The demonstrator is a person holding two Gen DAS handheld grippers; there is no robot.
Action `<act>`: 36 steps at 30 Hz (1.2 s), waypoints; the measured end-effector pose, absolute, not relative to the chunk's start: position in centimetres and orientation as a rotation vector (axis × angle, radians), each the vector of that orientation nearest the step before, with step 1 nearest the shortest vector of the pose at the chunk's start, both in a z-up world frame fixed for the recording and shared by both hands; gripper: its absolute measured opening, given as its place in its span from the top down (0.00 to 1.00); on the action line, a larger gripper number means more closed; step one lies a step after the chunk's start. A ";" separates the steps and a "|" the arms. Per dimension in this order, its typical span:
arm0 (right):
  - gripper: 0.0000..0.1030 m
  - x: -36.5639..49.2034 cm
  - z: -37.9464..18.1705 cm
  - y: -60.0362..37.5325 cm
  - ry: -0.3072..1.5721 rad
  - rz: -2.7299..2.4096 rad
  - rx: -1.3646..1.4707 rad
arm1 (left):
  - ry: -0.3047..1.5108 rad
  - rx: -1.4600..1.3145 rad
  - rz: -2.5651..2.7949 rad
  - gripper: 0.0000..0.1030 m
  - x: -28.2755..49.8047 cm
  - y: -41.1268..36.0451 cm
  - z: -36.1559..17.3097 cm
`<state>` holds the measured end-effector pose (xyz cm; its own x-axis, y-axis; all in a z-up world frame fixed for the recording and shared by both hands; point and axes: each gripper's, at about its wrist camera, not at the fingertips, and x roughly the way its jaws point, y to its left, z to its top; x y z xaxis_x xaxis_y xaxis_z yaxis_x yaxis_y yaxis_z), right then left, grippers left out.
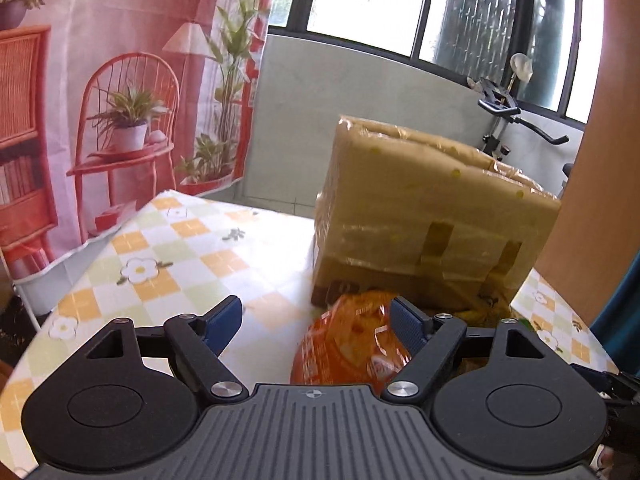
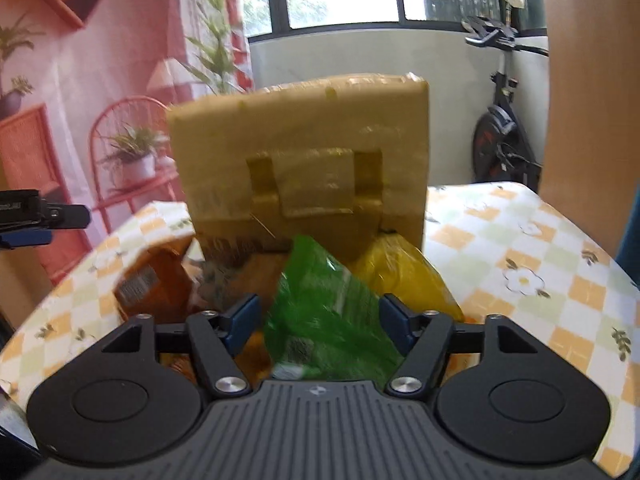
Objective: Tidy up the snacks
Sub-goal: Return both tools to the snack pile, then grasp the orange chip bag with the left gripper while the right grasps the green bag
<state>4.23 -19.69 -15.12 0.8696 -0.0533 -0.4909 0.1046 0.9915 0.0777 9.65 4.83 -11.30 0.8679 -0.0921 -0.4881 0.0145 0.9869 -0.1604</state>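
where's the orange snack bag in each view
Left wrist: the orange snack bag sits low centre, right in front of the camera, against the gripper's right finger.
Right wrist: the same bag lies low left, barcode showing, left of the green bag.
Shared landmark: the taped cardboard box behind the snacks.

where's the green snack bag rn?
In the right wrist view, the green snack bag lies low and centre between the right tool's open fingers, just in front of the taped cardboard box, with a yellow bag at its right.
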 end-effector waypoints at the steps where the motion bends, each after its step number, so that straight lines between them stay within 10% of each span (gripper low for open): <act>1: 0.25 4.4 -15.2 -19.8 0.519 -0.096 0.103 | 0.516 -0.148 -0.060 0.16 9.3 4.7 -11.6; 36: 0.13 5.0 -18.2 -19.5 0.665 -0.114 0.064 | 0.610 -0.071 -0.179 0.13 8.3 1.8 -15.6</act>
